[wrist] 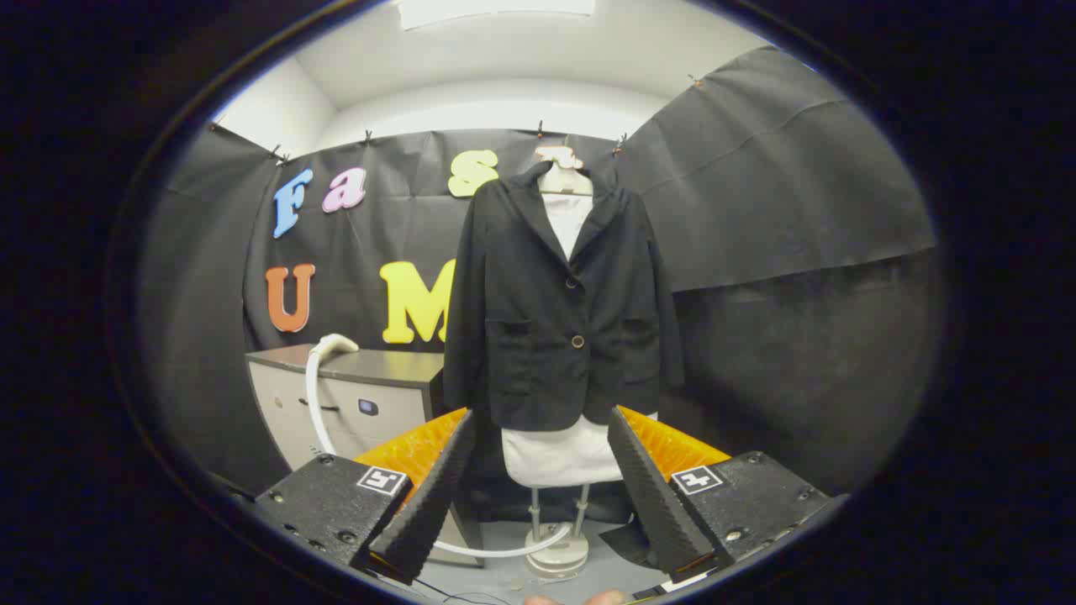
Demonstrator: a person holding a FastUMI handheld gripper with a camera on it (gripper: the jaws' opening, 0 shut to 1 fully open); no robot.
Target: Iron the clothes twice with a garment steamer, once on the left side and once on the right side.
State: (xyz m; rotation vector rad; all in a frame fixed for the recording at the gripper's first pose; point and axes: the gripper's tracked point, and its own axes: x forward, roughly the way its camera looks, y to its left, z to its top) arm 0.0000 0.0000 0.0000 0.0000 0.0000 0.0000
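Empty, parted claw (538, 496) faces jacket (559, 311) beside cabinet (370, 395).

Tool (538, 504) fingers apart; jacket (559, 311) ahead, unobstructed.

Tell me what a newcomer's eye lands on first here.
First the black jacket, buttoned over a white mannequin torso on a stand, straight ahead beyond the fingers. Next the hand-held gripper, open and empty. Then the white hose looping off the grey cabinet beside the jacket.
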